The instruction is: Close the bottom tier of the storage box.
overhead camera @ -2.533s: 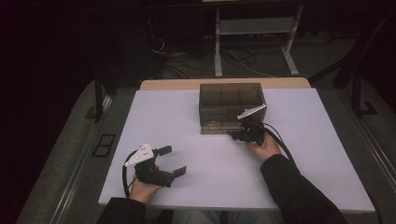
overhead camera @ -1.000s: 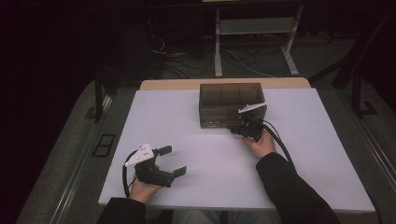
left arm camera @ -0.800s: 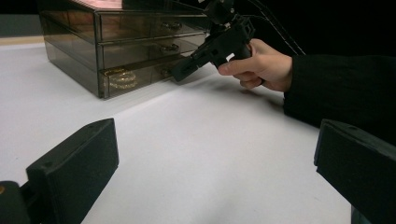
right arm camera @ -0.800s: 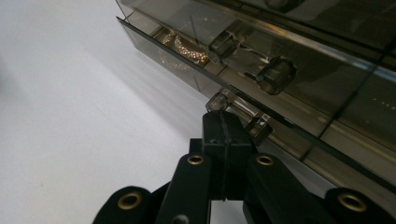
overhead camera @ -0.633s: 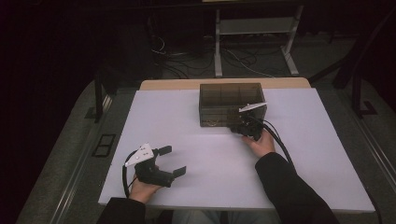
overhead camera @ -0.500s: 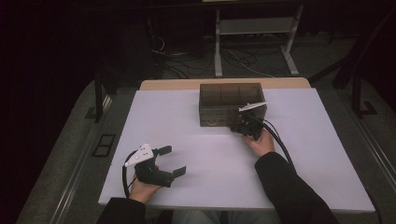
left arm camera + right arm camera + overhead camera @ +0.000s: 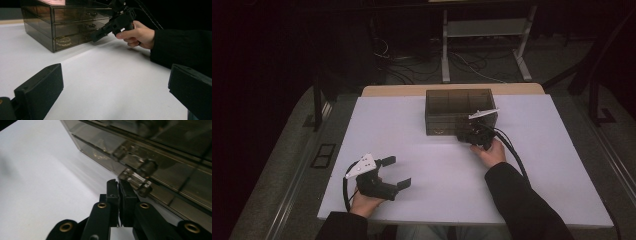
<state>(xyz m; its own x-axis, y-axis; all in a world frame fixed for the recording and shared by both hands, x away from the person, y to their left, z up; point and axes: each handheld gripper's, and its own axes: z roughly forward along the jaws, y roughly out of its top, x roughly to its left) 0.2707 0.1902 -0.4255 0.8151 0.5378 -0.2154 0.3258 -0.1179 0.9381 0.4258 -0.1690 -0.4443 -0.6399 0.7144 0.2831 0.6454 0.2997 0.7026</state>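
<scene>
A smoky clear drawer box (image 7: 459,111) stands at the table's far middle, with three drawers stacked (image 7: 62,22). My right gripper (image 7: 463,136) is at its front, low down, by the bottom drawer. In the right gripper view its jaws (image 7: 118,186) are shut with nothing between them, though they have just been opening a hair. Their tips are beside the bottom drawer's clear handle (image 7: 135,180). My left gripper (image 7: 396,173) rests near the front left edge with its jaws wide open (image 7: 115,85) and empty, pointing towards the box.
A gold-coloured item (image 7: 62,41) lies inside the bottom drawer. The white table top (image 7: 422,150) spreads between the two hands. The right gripper's cable (image 7: 512,150) trails along the sleeve. Beyond the table are a desk frame (image 7: 482,30) and floor cables.
Since the earliest frame the right gripper has edged slightly closer to the box's front. The left gripper has stayed put.
</scene>
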